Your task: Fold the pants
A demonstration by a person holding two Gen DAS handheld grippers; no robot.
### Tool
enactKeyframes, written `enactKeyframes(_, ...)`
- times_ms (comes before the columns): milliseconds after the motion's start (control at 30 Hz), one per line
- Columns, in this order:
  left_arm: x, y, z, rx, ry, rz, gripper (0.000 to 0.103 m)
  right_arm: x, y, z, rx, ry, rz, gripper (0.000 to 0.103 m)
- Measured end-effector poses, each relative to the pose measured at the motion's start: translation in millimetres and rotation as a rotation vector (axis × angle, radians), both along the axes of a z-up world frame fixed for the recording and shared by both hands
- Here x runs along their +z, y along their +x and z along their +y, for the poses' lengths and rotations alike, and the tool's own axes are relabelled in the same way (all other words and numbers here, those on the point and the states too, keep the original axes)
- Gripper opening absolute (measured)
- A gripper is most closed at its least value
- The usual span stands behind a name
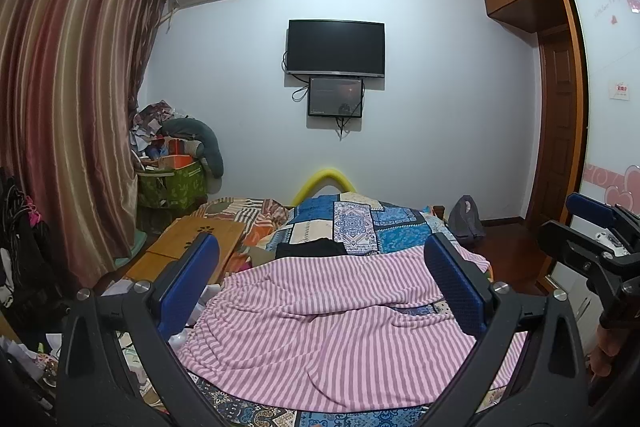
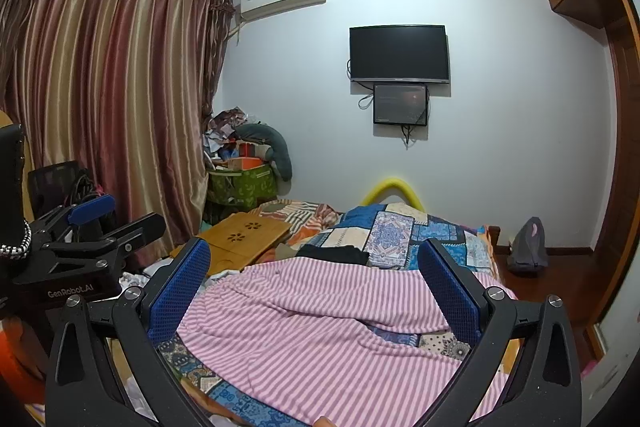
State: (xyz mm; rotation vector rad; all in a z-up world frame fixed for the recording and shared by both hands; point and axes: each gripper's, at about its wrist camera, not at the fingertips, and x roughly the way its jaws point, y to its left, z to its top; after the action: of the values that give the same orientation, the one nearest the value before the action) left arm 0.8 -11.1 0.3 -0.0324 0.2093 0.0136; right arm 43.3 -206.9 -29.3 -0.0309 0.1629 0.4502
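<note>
Pink-and-white striped pants [image 1: 320,327] lie spread and rumpled on the patchwork bed cover [image 1: 360,223], waistband to the left. They also show in the right wrist view [image 2: 320,339]. My left gripper [image 1: 320,281] is open and empty, held above the pants. My right gripper [image 2: 314,287] is open and empty above the pants too. The right gripper shows at the right edge of the left wrist view [image 1: 592,227]; the left gripper shows at the left of the right wrist view [image 2: 108,217].
A black folded garment [image 1: 310,249] lies beyond the pants. A wooden lap table [image 1: 188,247] sits on the bed's left side. A cluttered green box [image 1: 172,187], curtains [image 1: 68,107], a wall TV [image 1: 336,47] and a wardrobe [image 1: 560,87] surround the bed.
</note>
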Motion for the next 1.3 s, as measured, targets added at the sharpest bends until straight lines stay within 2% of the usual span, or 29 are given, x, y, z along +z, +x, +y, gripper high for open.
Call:
enactKeyframes(900, -5, 9, 0, 0.013, 0.001, 0.012, 0.103, -8, 6, 3, 0.009, -0.001, 0.024, 0.103)
enactKeyframes(1133, -11, 27, 2, 0.021, 0.002, 0.03, 0.103, -14, 15, -2, 0.001, 0.0, 0.035, 0.103)
enactKeyframes(1300, -18, 53, 5, 0.035, 0.028, 0.058, 0.103, -24, 35, -20, -0.05, -0.008, 0.056, 0.103)
